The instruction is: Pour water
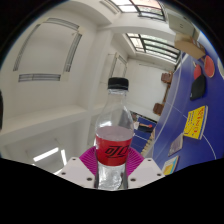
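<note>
Gripper (113, 170): tilted up toward the ceiling (60, 60), fingers clamped on the bottle.
Bottle (115, 135): clear, red label, black cap, upright between the pads.
Table (190, 100): blue, far right.

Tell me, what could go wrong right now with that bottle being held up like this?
The gripper is shut on a clear bottle that is lifted and tilted, with the ceiling behind it. The smooth plastic could slip or twist between the fingers. If its dark cap is not tight, water might leak out early. No cup or glass is in view, so the pour could miss its target.
</note>
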Demonstrator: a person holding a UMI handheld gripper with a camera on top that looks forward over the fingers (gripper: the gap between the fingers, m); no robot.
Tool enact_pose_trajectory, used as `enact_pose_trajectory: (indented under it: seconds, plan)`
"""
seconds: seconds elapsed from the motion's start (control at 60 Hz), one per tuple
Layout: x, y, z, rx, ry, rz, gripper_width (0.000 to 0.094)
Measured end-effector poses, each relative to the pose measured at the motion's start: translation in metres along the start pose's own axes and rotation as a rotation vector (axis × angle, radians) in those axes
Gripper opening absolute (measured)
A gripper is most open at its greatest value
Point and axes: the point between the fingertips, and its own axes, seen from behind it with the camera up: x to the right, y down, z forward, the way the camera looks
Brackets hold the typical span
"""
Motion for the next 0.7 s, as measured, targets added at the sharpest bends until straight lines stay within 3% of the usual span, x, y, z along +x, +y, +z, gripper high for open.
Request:
enact_pose_trajectory:
  seconds: [0.117,0.25,0.483,0.7]
  plan:
    - [0.028,-0.1,-0.026,0.115,-0.082,0.385,0.0321]
    - [0.084,-0.172,-0.053,0.207,-0.134,0.73,0.0317]
    - [0.201,-0.207,-0.09,0.325,-0.061,0.976,0.0318]
    - [0.206,-0.211,-0.096,0.275,-0.043,0.985,0.0318]
